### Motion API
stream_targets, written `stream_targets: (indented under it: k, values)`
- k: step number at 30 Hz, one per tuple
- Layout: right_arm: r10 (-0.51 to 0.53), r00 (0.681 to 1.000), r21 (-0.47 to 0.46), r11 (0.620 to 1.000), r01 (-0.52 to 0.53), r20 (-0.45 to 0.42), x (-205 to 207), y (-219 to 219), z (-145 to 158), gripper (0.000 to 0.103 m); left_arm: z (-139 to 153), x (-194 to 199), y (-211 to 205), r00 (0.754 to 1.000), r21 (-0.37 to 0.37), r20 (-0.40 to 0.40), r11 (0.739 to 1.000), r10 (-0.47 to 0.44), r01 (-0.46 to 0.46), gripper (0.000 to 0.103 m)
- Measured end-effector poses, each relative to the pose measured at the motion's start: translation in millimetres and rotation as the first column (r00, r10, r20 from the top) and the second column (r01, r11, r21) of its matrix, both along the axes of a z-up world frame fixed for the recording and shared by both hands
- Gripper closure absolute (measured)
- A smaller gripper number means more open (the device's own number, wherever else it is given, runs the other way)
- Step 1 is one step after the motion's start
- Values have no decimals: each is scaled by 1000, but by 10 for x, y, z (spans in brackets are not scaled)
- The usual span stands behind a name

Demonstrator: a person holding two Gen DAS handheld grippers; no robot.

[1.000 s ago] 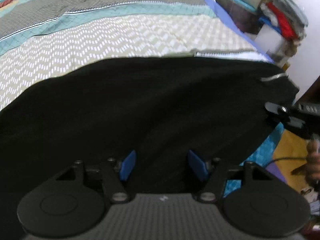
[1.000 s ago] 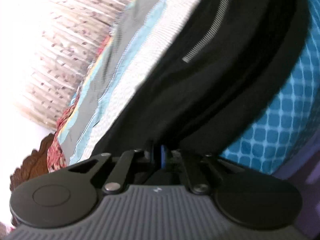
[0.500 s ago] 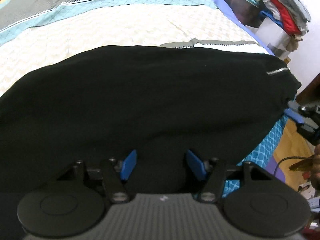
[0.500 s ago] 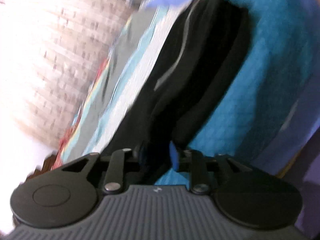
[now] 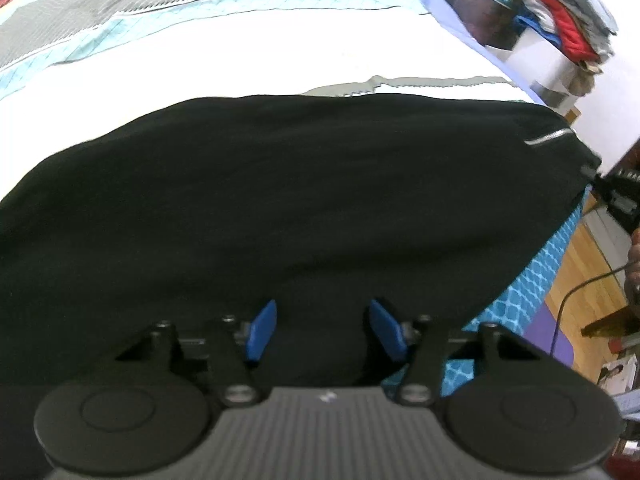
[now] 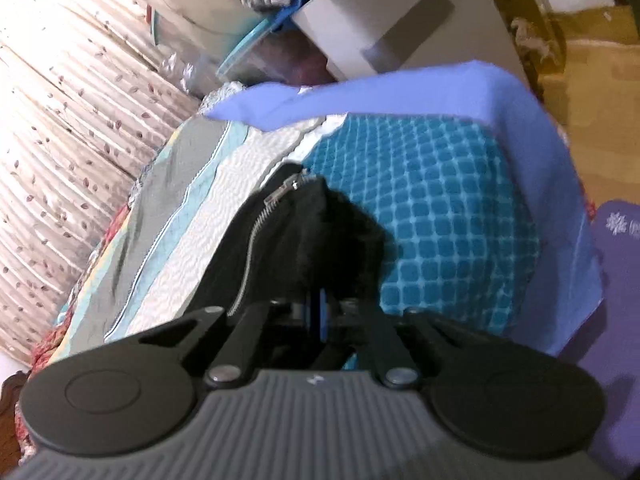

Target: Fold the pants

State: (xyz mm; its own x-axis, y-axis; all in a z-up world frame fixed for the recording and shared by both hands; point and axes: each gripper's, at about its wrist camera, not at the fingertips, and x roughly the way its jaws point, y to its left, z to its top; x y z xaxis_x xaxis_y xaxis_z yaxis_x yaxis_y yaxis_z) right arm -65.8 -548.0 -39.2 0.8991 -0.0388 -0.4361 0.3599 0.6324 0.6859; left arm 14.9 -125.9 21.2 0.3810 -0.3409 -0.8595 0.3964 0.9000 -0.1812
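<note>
Black pants [image 5: 300, 200] lie spread across the bed, with a silver zipper [image 5: 548, 138] near their right end. My left gripper [image 5: 322, 332] hangs over the near edge. Its blue pads [image 5: 262, 330] stand apart and its jaws are closing, with black cloth lying between them. My right gripper [image 5: 598, 178] sits at the pants' right corner, where the cloth is drawn to a point. In the right wrist view that gripper [image 6: 320, 310] is shut, and the bunched pants [image 6: 320, 236] with the zipper [image 6: 256, 236] meet its tips.
A striped bedspread [image 5: 240, 60] covers the bed, with a teal checked cloth [image 6: 440, 208] at the corner. Piled clothes [image 5: 568, 28] rest on a white box beyond it. A wooden floor with a cable [image 5: 580, 280], a purple mat [image 6: 624, 280] and a curtain [image 6: 60, 120] surround the bed.
The right gripper opened briefly, then shut again on the pants' end, and its view swung toward the bed's corner. The left pads have come slightly closer together.
</note>
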Motion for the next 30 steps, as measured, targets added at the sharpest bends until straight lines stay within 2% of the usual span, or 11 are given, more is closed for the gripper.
stream_targets:
  k: [2,5,8,9,14,17,22,23,24,26,30]
  values:
    - [-45,999,0,999,45,-6,-67,-60,-97,97,-16,-4,-19,1000,10,-3,1000,-5,5,51]
    - [-29,999,1,1000,29,-38,-44,-39,-230,95,-30,13,-28,1000,18,-7,1000,-7,8,51]
    - [-79,996,34,996,78,40,-183,-48,-216,80,-22,11,-46,1000,14,-7,1000,-4,4,50]
    - [-111,992,55,993,108,53,-225,-81,-235,67,-24,16,-46,1000,10,-9,1000,-2,2,48]
    - [-99,993,104,990,91,72,-207,-112,-257,63,-39,27,-29,1000,1,-11,1000,-1,1,47]
    - [-115,992,130,986,107,51,-137,-153,-292,57,-49,24,-7,1000,-5,-11,1000,1,-1,46]
    - [-129,990,144,982,120,55,-87,-151,-303,57,-49,14,31,1000,-17,-10,1000,7,-7,46]
    - [-105,993,139,986,97,52,-89,-155,-291,63,-49,11,28,1000,-17,-9,1000,7,-7,46]
    - [-68,997,140,988,62,41,-48,-144,-279,81,-49,8,27,1000,-15,-7,1000,6,-6,46]
    - [-59,998,111,992,57,15,-13,-112,-222,85,-44,8,32,1000,-14,-4,1000,6,-6,48]
    - [-42,996,44,998,39,74,-36,11,63,87,18,10,112,999,-41,3,998,40,-40,58]
